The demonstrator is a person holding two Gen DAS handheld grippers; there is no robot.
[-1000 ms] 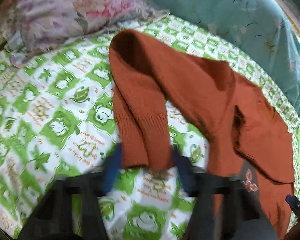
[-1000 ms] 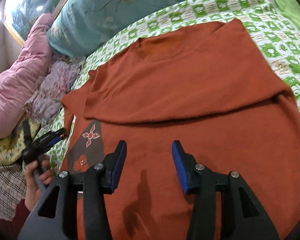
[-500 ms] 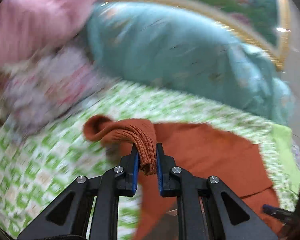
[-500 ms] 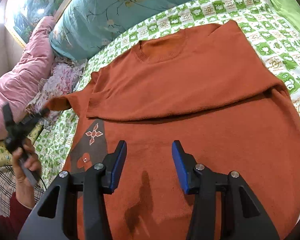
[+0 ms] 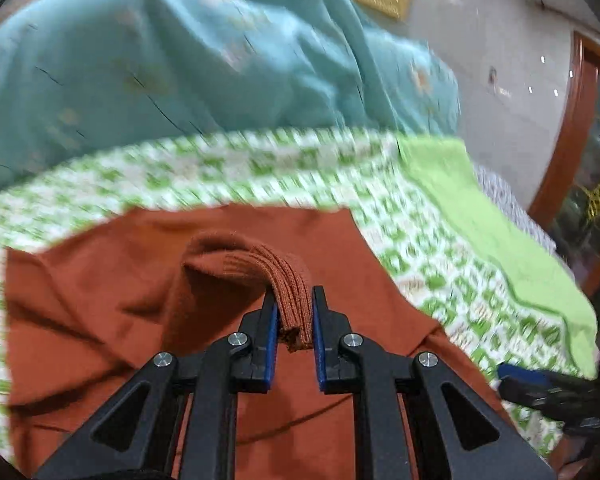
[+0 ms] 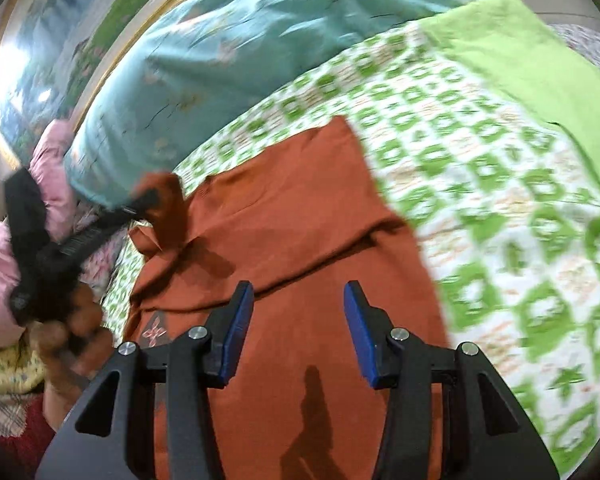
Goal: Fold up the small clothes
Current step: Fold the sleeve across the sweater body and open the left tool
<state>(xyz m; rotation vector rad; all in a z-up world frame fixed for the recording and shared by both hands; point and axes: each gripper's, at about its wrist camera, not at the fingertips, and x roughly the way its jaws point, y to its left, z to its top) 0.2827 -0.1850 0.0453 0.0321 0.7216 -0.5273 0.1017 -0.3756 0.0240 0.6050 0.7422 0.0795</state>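
Item: rust-orange knit sweater (image 6: 300, 232), lying mostly flat on the bed's green-and-white checked sheet (image 6: 500, 184), neck end toward the teal quilt (image 5: 180, 72) at the far side, hem end toward the camera; a fold line crosses the body. Sleeve cuff (image 5: 294, 300), ribbed: lifted clear of the body panel and clamped between the blue pads of the left hand-held gripper (image 5: 294, 320), jaws drawn together on it, the sleeve arching up and back from the pads toward its shoulder on the person's left. Right hand-held gripper (image 6: 298, 328): jaws apart, holding nothing, poised over the lower body of the sweater near the hem side; whether it touches the cloth cannot be told. Governing relation: the sleeve's long axis runs crosswise to the sweater's neck-to-hem axis, and the body panel lies ahead of and to the right of the held cuff, so the fold likely calls for carrying the cuff inward across the chest. The left hand-held gripper is the one engaged; the right is nearer the hem and placed to pin or take the lower edge. Also present: pink quilt (image 6: 52, 168), lime-green cloth (image 6: 532, 52) at the far right edge of the bed. Both views are motion-blurred.
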